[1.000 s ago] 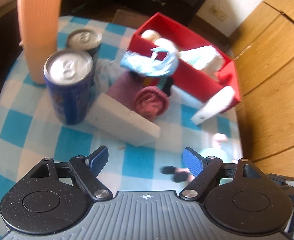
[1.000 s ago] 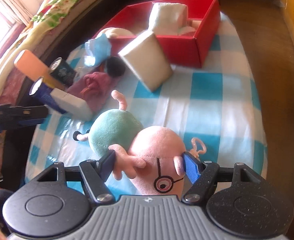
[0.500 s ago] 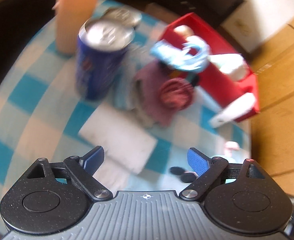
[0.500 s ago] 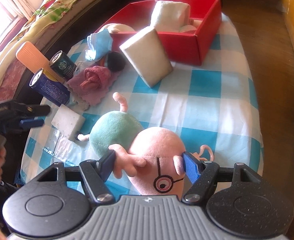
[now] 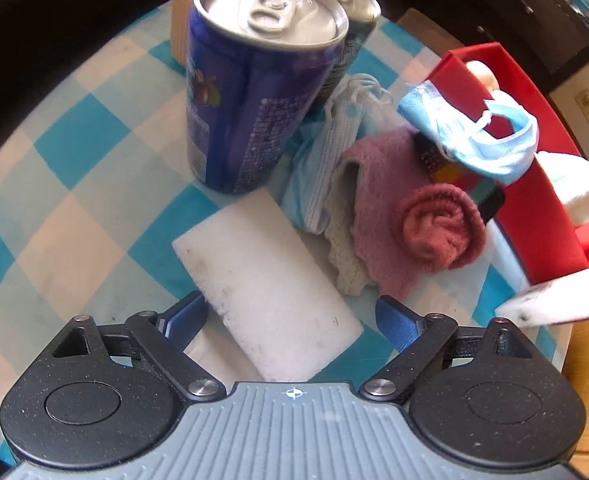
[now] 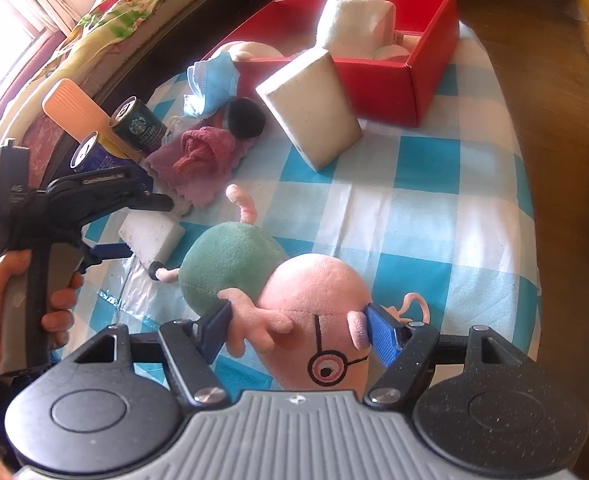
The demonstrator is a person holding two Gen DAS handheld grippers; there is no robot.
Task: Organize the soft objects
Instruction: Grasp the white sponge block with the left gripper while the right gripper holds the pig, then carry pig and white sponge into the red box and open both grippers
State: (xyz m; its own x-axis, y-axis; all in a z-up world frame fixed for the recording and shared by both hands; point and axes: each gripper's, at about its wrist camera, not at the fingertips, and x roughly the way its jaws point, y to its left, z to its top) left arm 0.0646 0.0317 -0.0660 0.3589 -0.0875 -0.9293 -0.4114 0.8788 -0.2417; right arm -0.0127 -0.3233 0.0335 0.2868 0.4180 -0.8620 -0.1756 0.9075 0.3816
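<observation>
My left gripper (image 5: 290,312) hangs open low over the checked cloth. A small white sponge block (image 5: 262,280) lies flat between its fingers, and the right pad stands clear of it. From the right wrist view, the same left gripper (image 6: 150,228) straddles that sponge (image 6: 162,240), a hand holding its handle. My right gripper (image 6: 298,320) is shut on the pink head of a pig plush (image 6: 314,296) with a green body (image 6: 226,264). The red box (image 6: 386,84) at the far end holds a folded white towel (image 6: 354,20).
A blue can (image 5: 254,92), a second can (image 5: 354,20) and an orange ribbed cup (image 6: 70,108) stand close behind the sponge. Face masks (image 5: 478,140), a pink cloth (image 5: 374,184) and a rolled red sock (image 5: 442,232) lie beside them. A bigger sponge (image 6: 314,108) leans on the red box (image 5: 534,208).
The small sponge went from leaning on the blue can to lying flat. My left gripper rolled and came down over it. The right gripper kept still with the plush.
</observation>
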